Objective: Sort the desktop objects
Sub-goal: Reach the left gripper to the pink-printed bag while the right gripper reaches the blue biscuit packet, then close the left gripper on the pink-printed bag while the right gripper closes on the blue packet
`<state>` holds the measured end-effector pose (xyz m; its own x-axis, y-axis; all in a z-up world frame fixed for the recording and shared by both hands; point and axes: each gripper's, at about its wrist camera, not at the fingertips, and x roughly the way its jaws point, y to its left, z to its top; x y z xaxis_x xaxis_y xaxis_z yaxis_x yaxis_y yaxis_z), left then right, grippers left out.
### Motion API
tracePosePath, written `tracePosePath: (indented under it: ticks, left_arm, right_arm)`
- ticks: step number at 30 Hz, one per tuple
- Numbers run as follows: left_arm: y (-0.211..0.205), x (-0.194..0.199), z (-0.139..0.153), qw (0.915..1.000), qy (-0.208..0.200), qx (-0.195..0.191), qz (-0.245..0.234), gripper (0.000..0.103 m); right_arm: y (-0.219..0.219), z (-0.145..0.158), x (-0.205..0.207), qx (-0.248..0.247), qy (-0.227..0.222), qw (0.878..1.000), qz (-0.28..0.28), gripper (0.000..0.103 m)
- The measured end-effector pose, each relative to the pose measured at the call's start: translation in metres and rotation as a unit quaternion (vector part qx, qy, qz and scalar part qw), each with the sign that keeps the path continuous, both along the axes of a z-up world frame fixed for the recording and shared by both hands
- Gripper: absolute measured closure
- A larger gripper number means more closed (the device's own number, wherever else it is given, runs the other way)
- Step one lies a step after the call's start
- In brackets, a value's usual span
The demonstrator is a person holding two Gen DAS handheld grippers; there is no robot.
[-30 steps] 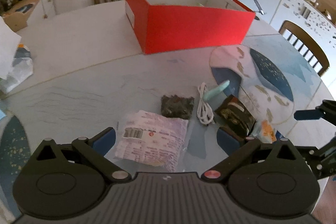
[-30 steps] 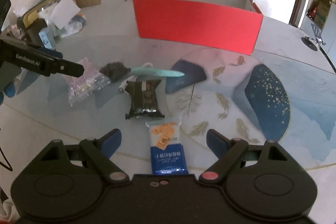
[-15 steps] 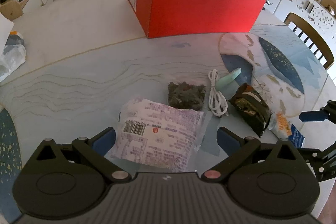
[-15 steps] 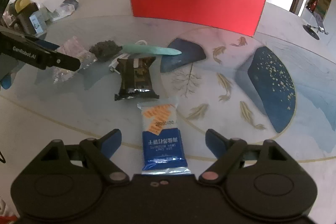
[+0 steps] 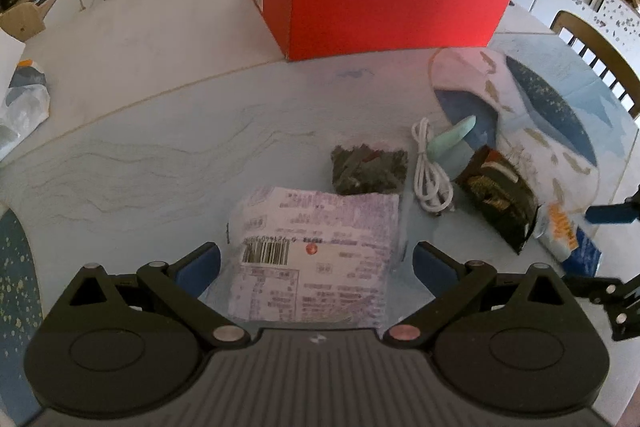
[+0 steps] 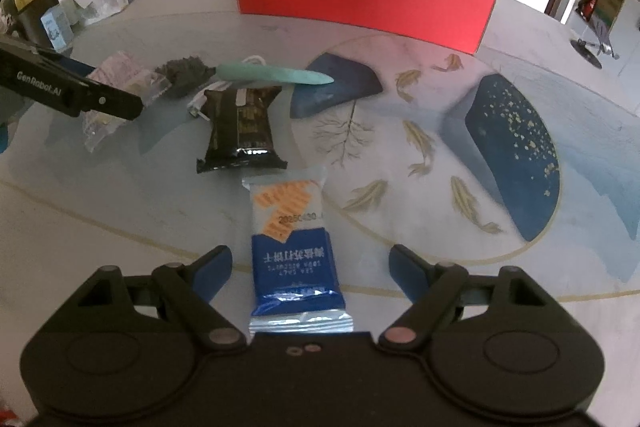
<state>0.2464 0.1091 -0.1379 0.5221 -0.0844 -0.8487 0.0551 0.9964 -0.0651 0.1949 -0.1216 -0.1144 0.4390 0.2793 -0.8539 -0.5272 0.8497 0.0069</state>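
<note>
Barely started, as we read it: all six loose items are on the worktop (image 5: 160, 99), and what we can see of the red box (image 5: 384, 3) from here is only its outer walls, so contents unknown. Our left tongs (image 5: 316, 263) are spread wide over the pale label-printed packet (image 5: 316, 247), gripping nothing. Our right tongs (image 6: 310, 263) are equally wide, straddling the blue-and-white packet (image 6: 294, 247), also empty. Left to go: dark leafy pouch (image 5: 368, 169), white cable (image 5: 430, 179), mint-green tool (image 5: 454, 137), black snack pack (image 6: 240, 127). We'd guess both grasps come next, then carry to the box
</note>
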Motion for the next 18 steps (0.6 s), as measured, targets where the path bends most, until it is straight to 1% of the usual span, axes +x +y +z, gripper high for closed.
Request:
tracePosePath:
  ticks: [7, 11, 18]
  left_arm:
    - [-0.0037, -0.0001, -0.0023, 0.9999, 0.000, 0.014, 0.002, 0.001]
    - [-0.0053, 0.0013, -0.0031, 0.9998, 0.002, 0.021, 0.004, 0.004]
    - [-0.0071, 0.0017, -0.0019, 0.9997, 0.002, 0.023, 0.011, 0.007]
  right_arm:
    - [-0.0014, -0.0006, 0.0031, 0.002, -0.002, 1.000, 0.005, 0.018]
    - [-0.0014, -0.0010, 0.0039, 0.001, -0.002, 1.000, 0.014, 0.017]
    - [0.0008, -0.0007, 0.0087, -0.005, 0.007, 1.000, 0.002, 0.018]
